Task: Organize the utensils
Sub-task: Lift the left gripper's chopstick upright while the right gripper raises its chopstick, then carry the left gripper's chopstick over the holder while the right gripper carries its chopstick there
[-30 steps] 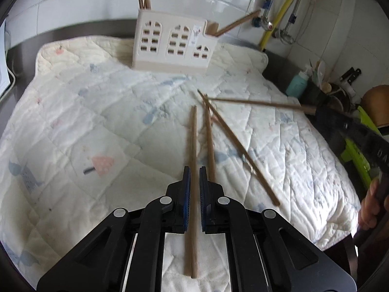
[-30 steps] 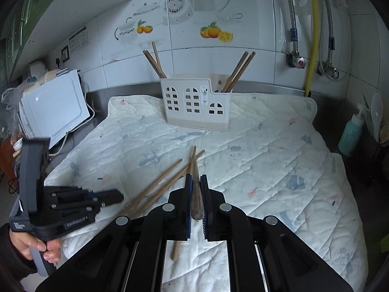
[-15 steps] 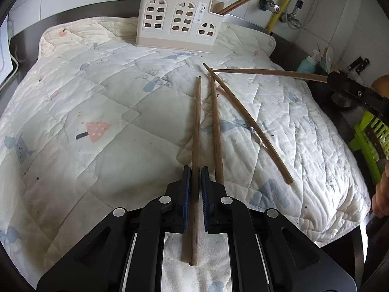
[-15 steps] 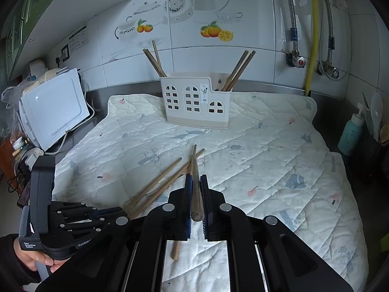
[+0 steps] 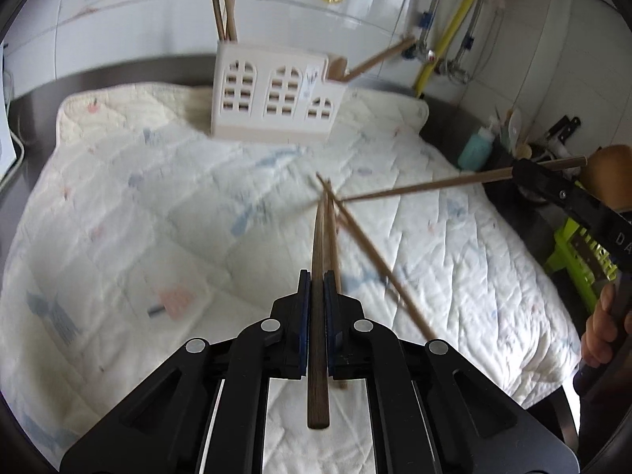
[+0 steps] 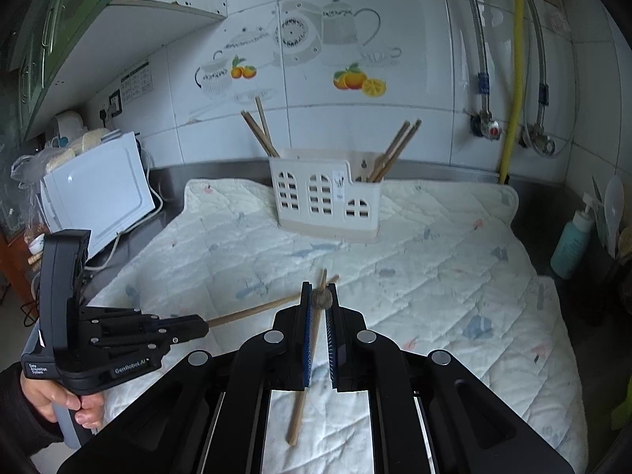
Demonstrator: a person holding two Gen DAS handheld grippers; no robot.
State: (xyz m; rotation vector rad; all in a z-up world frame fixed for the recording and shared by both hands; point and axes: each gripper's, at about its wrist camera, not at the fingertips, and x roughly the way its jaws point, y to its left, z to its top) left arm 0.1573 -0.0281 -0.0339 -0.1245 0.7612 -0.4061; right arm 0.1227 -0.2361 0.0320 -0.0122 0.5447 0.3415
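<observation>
At the back of the quilted mat on the counter stands a white utensil holder with arched cut-outs; chopsticks lean out of its left end compartment and more out of its right one. Nearer, the left gripper has its jaws clamped on a dark chopstick raised off the mat, and the right gripper pinches the butt of another chopstick. Two loose chopsticks lie on the mat beneath them.

Two wrist fisheyes, low over quilted mat, both facing utensil holder
</observation>
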